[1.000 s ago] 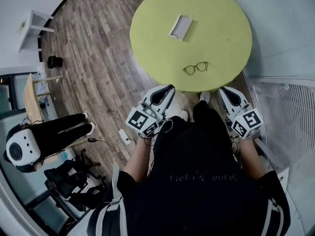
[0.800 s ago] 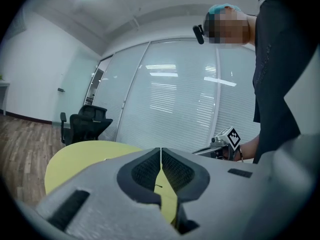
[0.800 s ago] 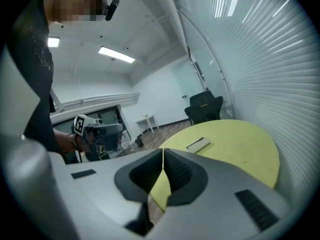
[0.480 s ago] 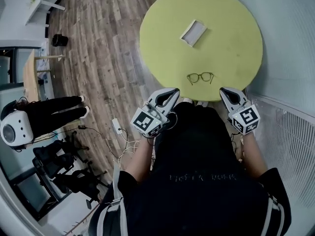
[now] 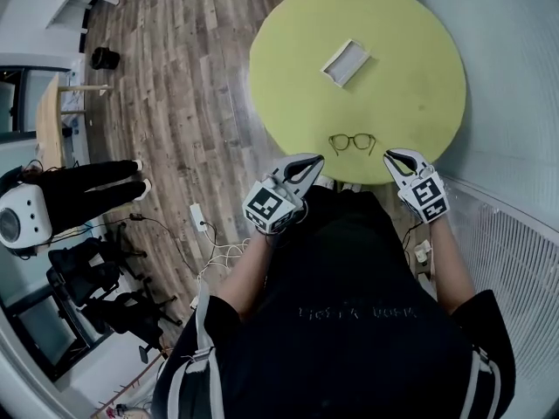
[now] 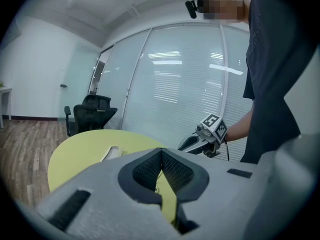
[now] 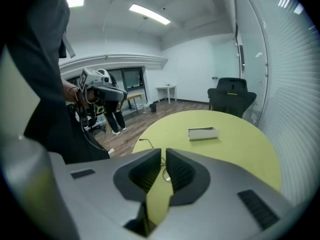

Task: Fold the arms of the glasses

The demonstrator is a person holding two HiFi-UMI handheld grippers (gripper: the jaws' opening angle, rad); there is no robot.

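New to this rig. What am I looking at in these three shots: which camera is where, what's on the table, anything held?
No robot here: a person holds a two-jaw gripper in each hand. The top-down picture comes from a camera on the person's head; it shows the left gripper and the right gripper at the near edge of a round yellow-green table. The marker cubes are parts of the grippers. The other two pictures come from a camera riding on each gripper, looking along its jaws. On the table lie a pair of glasses, between the grippers near the edge, and a white open box farther back. Nothing is held: the left jaws touch at the tips, the right ones stand a narrow gap apart, both empty. The glasses are untouched.
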